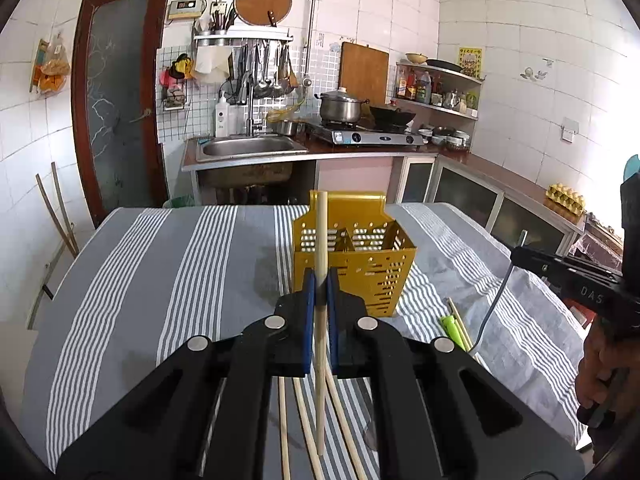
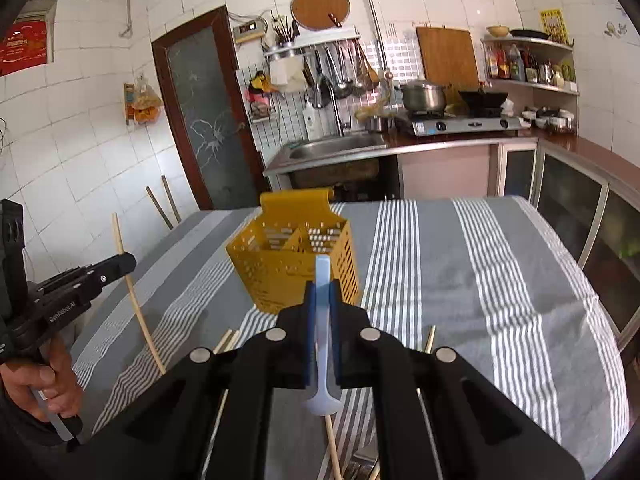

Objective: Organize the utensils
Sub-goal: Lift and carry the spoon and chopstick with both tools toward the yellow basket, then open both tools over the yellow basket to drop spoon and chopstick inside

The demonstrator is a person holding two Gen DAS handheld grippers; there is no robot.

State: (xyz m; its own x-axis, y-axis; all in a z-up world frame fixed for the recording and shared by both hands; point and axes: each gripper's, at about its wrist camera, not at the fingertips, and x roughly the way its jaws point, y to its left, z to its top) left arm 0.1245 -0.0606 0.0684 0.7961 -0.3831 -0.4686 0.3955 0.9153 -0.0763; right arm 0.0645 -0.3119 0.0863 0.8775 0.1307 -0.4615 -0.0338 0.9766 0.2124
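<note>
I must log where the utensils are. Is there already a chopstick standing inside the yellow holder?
No. Both compartments of the holder look empty; the chopstick is clamped in the left gripper.

My left gripper [image 1: 319,280] is clamped tight, its blue pads [image 1: 308,312] pinching a thin stick upright between them. My right gripper [image 2: 322,292] is clamped too, a pale blue handle rising past its fingertips. Each of my hands [image 2: 40,384] grips a black handle below.
</note>
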